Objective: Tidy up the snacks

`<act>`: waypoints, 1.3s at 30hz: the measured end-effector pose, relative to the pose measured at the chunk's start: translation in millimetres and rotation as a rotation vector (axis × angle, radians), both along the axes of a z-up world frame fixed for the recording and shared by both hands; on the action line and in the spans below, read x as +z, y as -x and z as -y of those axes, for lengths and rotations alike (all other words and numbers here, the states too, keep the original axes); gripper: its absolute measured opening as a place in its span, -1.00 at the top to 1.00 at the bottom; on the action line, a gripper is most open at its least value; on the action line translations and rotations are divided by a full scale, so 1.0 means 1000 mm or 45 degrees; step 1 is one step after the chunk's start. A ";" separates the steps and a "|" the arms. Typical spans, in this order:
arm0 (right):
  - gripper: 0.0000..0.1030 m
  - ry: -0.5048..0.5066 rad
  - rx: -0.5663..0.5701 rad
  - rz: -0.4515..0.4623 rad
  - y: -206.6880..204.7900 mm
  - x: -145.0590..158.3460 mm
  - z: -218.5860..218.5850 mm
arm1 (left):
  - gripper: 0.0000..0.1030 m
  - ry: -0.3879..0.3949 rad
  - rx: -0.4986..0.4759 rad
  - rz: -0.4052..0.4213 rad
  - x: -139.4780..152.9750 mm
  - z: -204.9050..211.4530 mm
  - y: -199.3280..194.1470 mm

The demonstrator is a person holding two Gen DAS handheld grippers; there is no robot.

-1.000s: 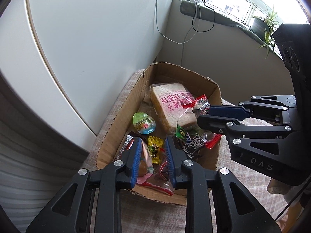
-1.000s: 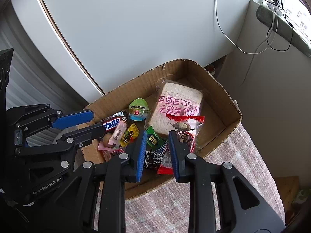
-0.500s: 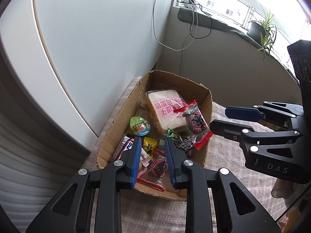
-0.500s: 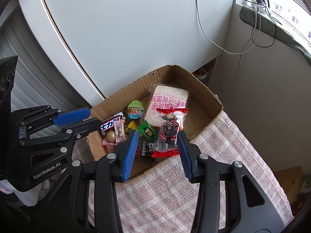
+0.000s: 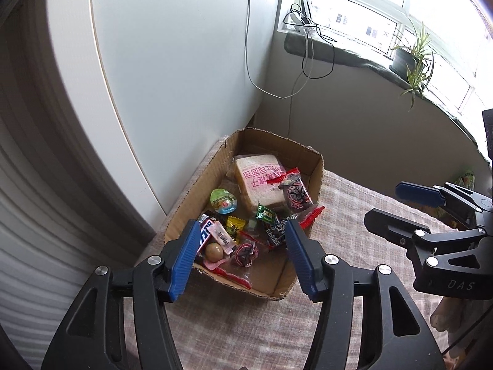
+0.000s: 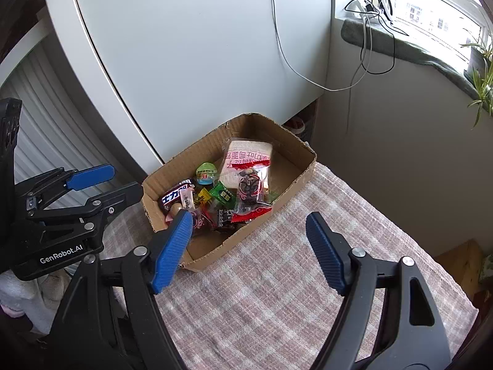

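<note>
A shallow cardboard box (image 5: 317, 166) (image 6: 295, 182) sits on a pink checked cloth (image 6: 277, 277). It holds several snacks: a wrapped bread slice (image 5: 257, 182) (image 6: 246, 160), a green egg-shaped sweet (image 5: 223, 200) (image 6: 205, 172), a chocolate bar (image 6: 174, 197), a red-edged dark packet (image 5: 295, 191) (image 6: 251, 191) and small sweets. My left gripper (image 5: 242, 259) is open and empty, held above the box's near end. My right gripper (image 6: 249, 249) is open and empty, above the cloth beside the box. Each also shows in the other's view, the right (image 5: 409, 206) and the left (image 6: 104, 182).
A white cabinet door (image 5: 172, 61) stands behind the box. A grey sill (image 5: 354, 52) carries cables and a potted plant (image 5: 413, 61). A white cable (image 6: 292, 61) hangs down the wall. The cloth-covered surface ends at the right near a wooden floor (image 6: 456, 259).
Both grippers have pulled back and up from the box and opened wide. The red-edged packet, near the right fingers before, now lies in the box.
</note>
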State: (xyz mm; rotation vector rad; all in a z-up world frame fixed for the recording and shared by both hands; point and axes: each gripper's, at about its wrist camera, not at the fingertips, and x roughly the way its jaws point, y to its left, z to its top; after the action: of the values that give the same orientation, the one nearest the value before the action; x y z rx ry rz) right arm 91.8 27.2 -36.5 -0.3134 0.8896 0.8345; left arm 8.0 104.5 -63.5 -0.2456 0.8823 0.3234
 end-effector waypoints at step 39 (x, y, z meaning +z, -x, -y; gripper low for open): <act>-0.66 0.004 -0.083 0.017 0.010 0.006 0.016 | -0.25 0.041 0.034 -0.011 0.012 0.017 0.010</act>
State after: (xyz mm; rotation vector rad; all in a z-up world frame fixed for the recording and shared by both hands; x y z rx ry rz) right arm 81.6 10.7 -30.5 -0.2905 0.8845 0.7704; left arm -2.3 87.5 -51.8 -0.2860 0.8938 0.3358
